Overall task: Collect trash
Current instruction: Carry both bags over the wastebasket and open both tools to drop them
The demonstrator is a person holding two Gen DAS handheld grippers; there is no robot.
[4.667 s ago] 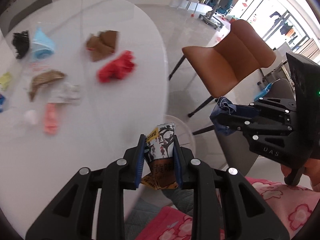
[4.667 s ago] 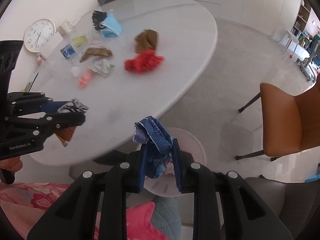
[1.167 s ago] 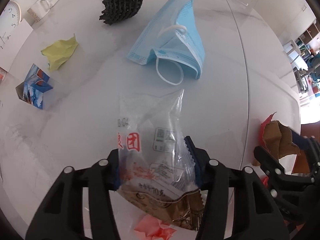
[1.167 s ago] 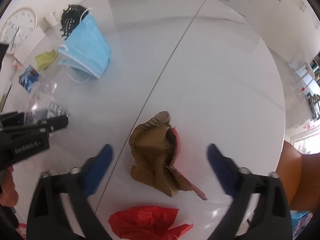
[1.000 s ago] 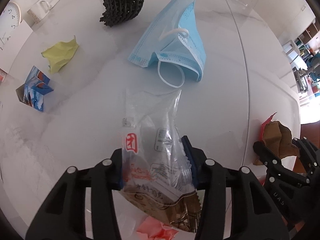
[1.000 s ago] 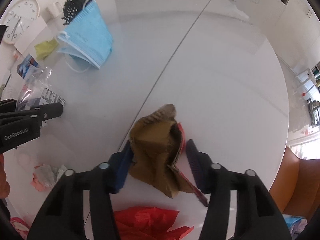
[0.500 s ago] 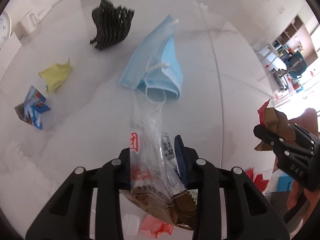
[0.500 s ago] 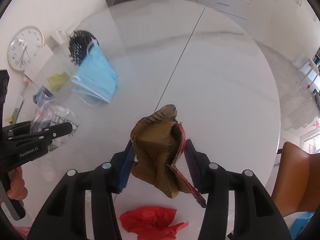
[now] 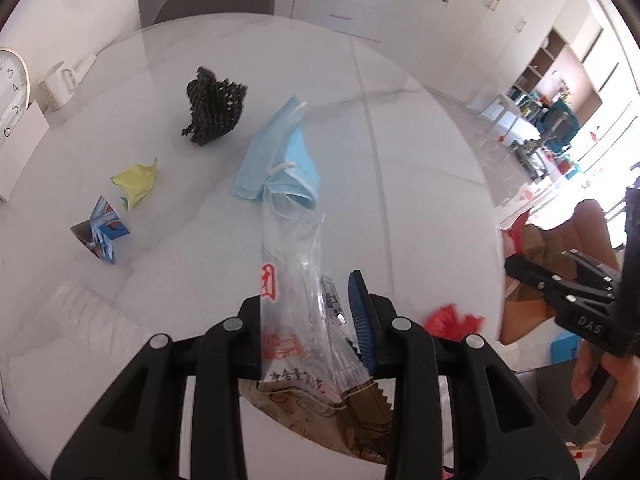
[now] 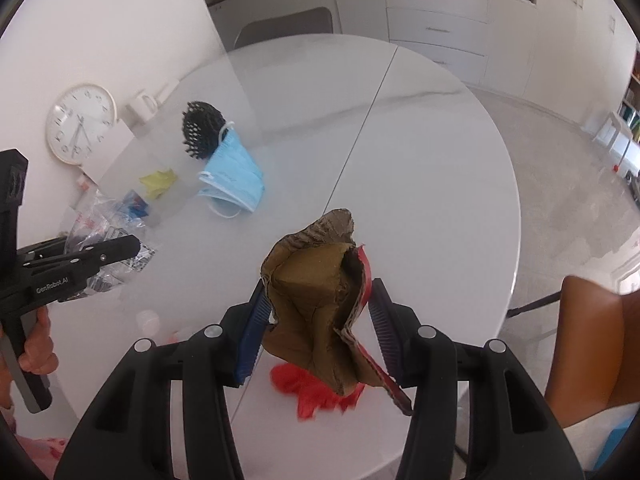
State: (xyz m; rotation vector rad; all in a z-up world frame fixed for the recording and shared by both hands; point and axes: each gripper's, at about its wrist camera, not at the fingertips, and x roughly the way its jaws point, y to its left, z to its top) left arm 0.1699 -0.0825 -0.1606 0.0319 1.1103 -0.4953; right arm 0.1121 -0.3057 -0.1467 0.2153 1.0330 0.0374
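My left gripper (image 9: pixel 312 316) is shut on a clear plastic bag (image 9: pixel 294 280) with red print and holds it above the white table (image 9: pixel 420 168). My right gripper (image 10: pixel 318 312) is shut on a crumpled brown cardboard piece (image 10: pixel 316 280) with a red edge, lifted off the table. A blue face mask (image 9: pixel 280 160), a black foam net (image 9: pixel 212 106), a yellow paper scrap (image 9: pixel 136 182), a blue folded wrapper (image 9: pixel 100 234) and red crumpled paper (image 10: pixel 316 394) lie on the table. The right gripper also shows in the left wrist view (image 9: pixel 516 268), and the left gripper in the right wrist view (image 10: pixel 132 246).
A wall clock (image 10: pixel 80 122) and a white mug (image 10: pixel 142 104) stand at the table's far left edge. A grey chair (image 10: pixel 284 26) is behind the table. A brown chair (image 10: pixel 596 328) stands to the right, past the table edge.
Both grippers have lifted and pulled back from the table with their trash. The right gripper closed on the cardboard about a second ago.
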